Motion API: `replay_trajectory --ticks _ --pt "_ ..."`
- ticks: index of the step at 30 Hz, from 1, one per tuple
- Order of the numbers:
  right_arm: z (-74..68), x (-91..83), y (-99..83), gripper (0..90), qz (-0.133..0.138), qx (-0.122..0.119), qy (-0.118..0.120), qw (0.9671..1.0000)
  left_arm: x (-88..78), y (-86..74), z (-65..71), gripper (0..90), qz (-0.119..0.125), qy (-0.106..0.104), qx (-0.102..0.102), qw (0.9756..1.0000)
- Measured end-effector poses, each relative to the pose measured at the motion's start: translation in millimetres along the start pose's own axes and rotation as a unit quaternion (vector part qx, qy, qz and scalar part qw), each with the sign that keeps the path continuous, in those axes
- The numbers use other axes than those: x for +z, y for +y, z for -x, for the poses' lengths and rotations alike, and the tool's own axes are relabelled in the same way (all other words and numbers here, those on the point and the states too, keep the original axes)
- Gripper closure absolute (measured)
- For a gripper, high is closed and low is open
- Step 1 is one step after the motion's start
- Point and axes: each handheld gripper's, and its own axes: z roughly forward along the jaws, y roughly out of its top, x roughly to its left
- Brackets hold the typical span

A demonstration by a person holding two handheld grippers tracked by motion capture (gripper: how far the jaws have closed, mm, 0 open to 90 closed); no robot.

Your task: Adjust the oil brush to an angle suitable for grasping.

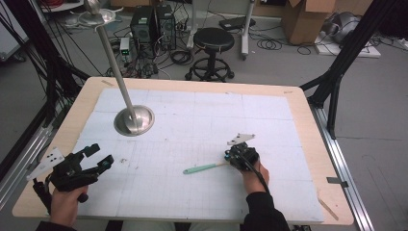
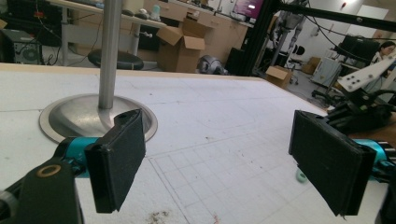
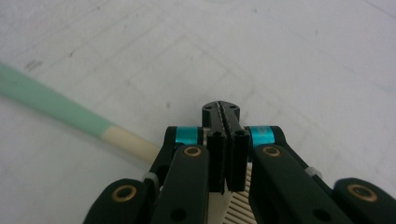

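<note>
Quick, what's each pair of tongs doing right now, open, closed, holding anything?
Left tongs: open, holding nothing.
Right tongs: closed; the pale end of a green-handled tool runs under them, but whether it's gripped can't be told.

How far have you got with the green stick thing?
Nothing looks finished yet. The mint-green and cream handled tool lies flat on the white gridded table. The right gripper sits over its cream end, jaws shut, seemingly not around it. The left gripper is open, apart. Picking it up is left.
</note>
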Motion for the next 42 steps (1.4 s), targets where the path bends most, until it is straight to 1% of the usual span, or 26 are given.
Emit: replay_trajectory --ticks 1,2,4,5,7,8,10,11,15,19,21,22,23,24,25,27,30,31,33,35,37,38,39,40,41,42 --pt "0.4 -8.4 -9.4 88.8 -0.001 -0.002 0.002 1.0000 0.4 -0.1 0.2 19.0 -0.002 0.000 0.001 1.0000" --pt "0.4 -8.4 -9.4 88.8 -0.001 -0.002 0.002 1.0000 0.9 -0.3 0.6 19.0 -0.003 0.000 0.002 1.0000" --pt "0.5 -16.6 -18.6 88.8 -0.001 -0.001 0.006 1.0000 2.0 -0.6 1.2 19.0 -0.004 0.000 0.004 1.0000" --pt "0.0 -25.1 -27.2 88.8 -0.004 -0.005 0.007 1.0000 2.3 -0.6 1.4 19.0 -0.005 -0.001 0.005 1.0000" --pt "-0.5 -27.6 -29.7 88.8 -0.006 -0.006 0.009 0.9999 2.3 -0.7 1.5 19.0 -0.006 -0.001 0.005 1.0000" --pt "-2.4 -33.8 -35.2 88.8 -0.011 -0.009 0.014 0.9998 2.3 -0.8 1.5 19.0 -0.007 0.000 0.004 1.0000" --pt "-3.6 -36.6 -37.5 88.8 -0.012 -0.009 0.016 0.9998 2.3 -0.8 1.3 19.0 -0.007 0.000 0.004 1.0000" --pt "-5.7 -41.1 -41.7 88.8 -0.015 -0.010 0.020 0.9996 2.4 -0.9 1.4 19.0 -0.007 0.001 0.004 1.0000" --pt "-9.0 -46.5 -47.4 88.8 -0.015 -0.007 0.029 0.9994 2.2 -1.0 1.7 19.0 -0.007 0.001 0.004 1.0000" --pt "-12.0 -51.8 -55.1 88.8 -0.003 0.009 0.047 0.9988 1.8 -1.0 1.0 19.0 -0.006 0.003 0.003 1.0000" --pt "-14.1 -54.4 -54.2 88.8 0.008 0.002 0.046 0.9989 2.1 -1.0 0.8 19.0 -0.007 0.002 0.003 1.0000" --pt "-16.7 -56.7 -51.4 88.8 0.025 -0.002 0.050 0.9984 2.3 -1.1 0.9 19.0 -0.007 0.002 0.003 1.0000" --pt "-23.9 -58.0 -44.7 88.8 0.050 -0.016 0.065 0.9965 3.4 -1.4 1.3 19.0 -0.007 0.002 0.004 1.0000" --pt "-23.9 -58.0 -44.7 88.8 0.050 -0.016 0.065 0.9965 3.4 -1.4 1.3 19.0 -0.007 0.002 0.004 1.0000" --pt "-27.6 -56.8 -41.9 88.8 0.055 -0.024 0.073 0.9955 3.6 -1.4 1.4 19.0 -0.008 0.002 0.005 1.0000" --pt "-41.0 -50.4 -34.7 88.8 0.057 -0.054 0.096 0.9922 3.7 -1.6 1.5 19.0 -0.009 0.002 0.004 1.0000" --pt "-60.7 -37.7 -23.9 88.7 0.051 -0.092 0.120 0.9872 2.9 -1.4 1.6 19.0 -0.007 0.002 0.003 1.0000" --pt "-69.2 -27.7 -16.7 88.8 0.043 -0.101 0.130 0.9854 2.7 -1.5 1.7 19.0 -0.007 0.001 0.003 1.0000" --pt "-70.8 -24.2 -14.8 88.8 0.042 -0.103 0.131 0.9851 2.6 -1.5 1.8 19.0 -0.007 0.001 0.003 1.0000" --pt "-71.5 -15.2 -11.2 88.8 0.031 -0.105 0.127 0.9858 2.5 -1.5 1.9 19.0 -0.006 0.000 0.003 1.0000" --pt "-67.6 -11.1 -9.2 88.7 0.032 -0.092 0.124 0.9875 2.3 -1.5 1.5 19.0 -0.006 0.000 0.002 1.0000" --pt "-64.4 -9.9 -8.4 88.8 0.032 -0.089 0.116 0.9887 2.3 -1.5 1.2 19.0 -0.007 0.000 0.002 1.0000" --pt "-57.7 -8.0 -7.7 88.8 0.033 -0.077 0.107 0.9907 2.4 -1.4 1.1 19.0 -0.007 0.000 0.002 1.0000" --pt "-57.7 -8.0 -7.7 88.8 0.033 -0.077 0.107 0.9907 2.4 -1.4 1.1 19.0 -0.007 0.000 0.002 1.0000" --pt "-53.8 -7.0 -7.3 88.8 0.035 -0.076 0.100 0.9914 2.3 -1.4 1.2 19.0 -0.006 -0.001 0.002 1.0000" --pt "-51.0 -6.8 -7.1 88.8 0.032 -0.069 0.089 0.9931 2.5 -1.4 1.5 19.0 -0.006 -0.001 0.002 1.0000"
